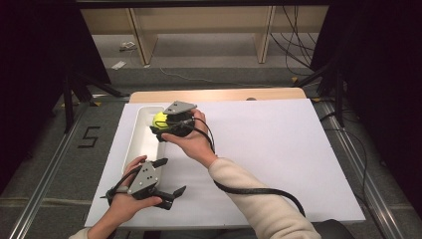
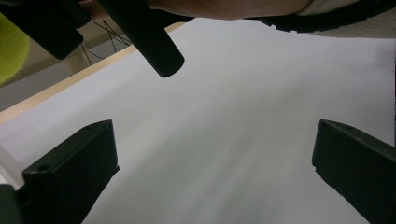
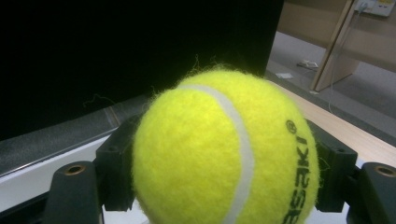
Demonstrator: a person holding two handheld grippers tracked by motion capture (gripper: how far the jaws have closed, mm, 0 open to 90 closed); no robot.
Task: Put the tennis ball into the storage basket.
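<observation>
— Tennis ball [image 3: 224, 149]: where does it sit relative to the jaws?
— Squarely between them. The right gripper [image 1: 166, 127] is clamped on it, one jaw on each side, ball held in the air.
— And nearer the person?
— The left gripper [image 1: 166, 177] rests low on the white sheet [image 1: 278, 149], jaws spread wide, holding nothing.
— What lies beyond?
— The white tray [image 1: 133, 144] sits directly under the ball; I'd judge a straight lowering is all that's needed.

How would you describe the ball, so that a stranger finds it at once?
Start at the white sheet covering the table, then go to the long white tray at its left side. Over its far end, the right tool grips a fuzzy yellow-green tennis ball, the one brightly coloured thing there.
</observation>
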